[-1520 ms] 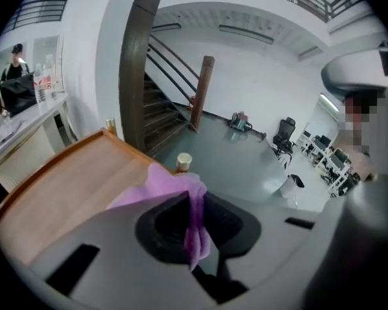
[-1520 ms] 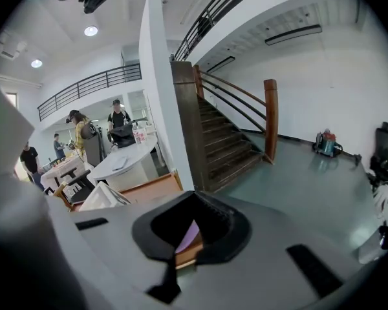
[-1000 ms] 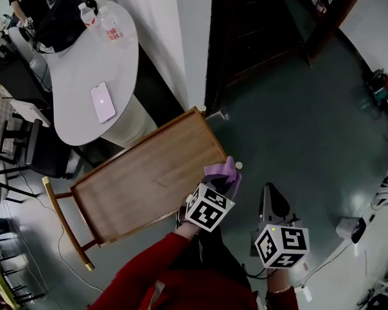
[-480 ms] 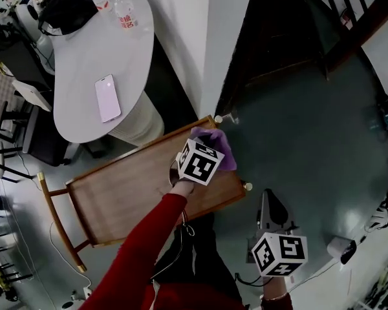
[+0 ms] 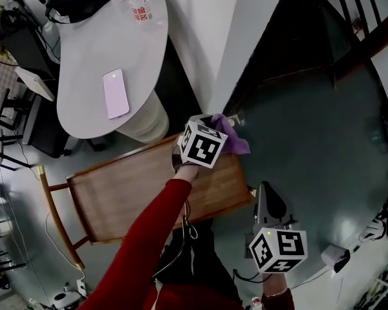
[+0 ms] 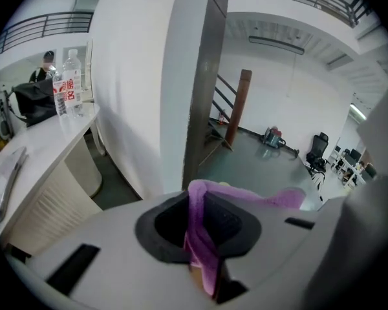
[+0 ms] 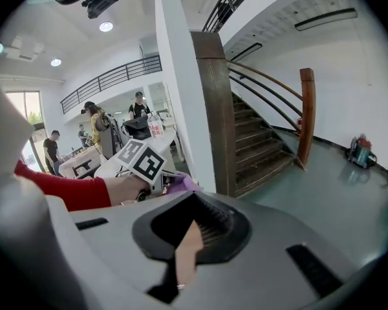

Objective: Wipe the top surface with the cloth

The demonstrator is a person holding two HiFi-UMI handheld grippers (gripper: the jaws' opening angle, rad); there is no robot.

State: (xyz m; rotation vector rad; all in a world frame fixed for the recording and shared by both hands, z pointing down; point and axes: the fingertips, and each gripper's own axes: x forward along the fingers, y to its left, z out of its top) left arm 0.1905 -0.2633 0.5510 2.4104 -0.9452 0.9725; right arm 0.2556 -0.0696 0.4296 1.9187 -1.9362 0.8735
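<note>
head view: left tongs (image 5: 221, 129) clench cloth (image 5: 238, 144) at tabletop (image 5: 136, 192) corner; right tongs (image 5: 266, 196) closed, empty

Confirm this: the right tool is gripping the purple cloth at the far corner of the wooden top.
Wrong tool: the left tool is gripping the purple cloth at the far corner of the wooden top, as the left gripper view shows.

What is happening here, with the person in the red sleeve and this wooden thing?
A person holds a claw in each hand and is wiping a wooden top. The left claw is shut on a purple cloth and holds it at the far right corner of the top. The right claw takes no part: it hangs over the floor beside the top, apparently shut with nothing in it.
</note>
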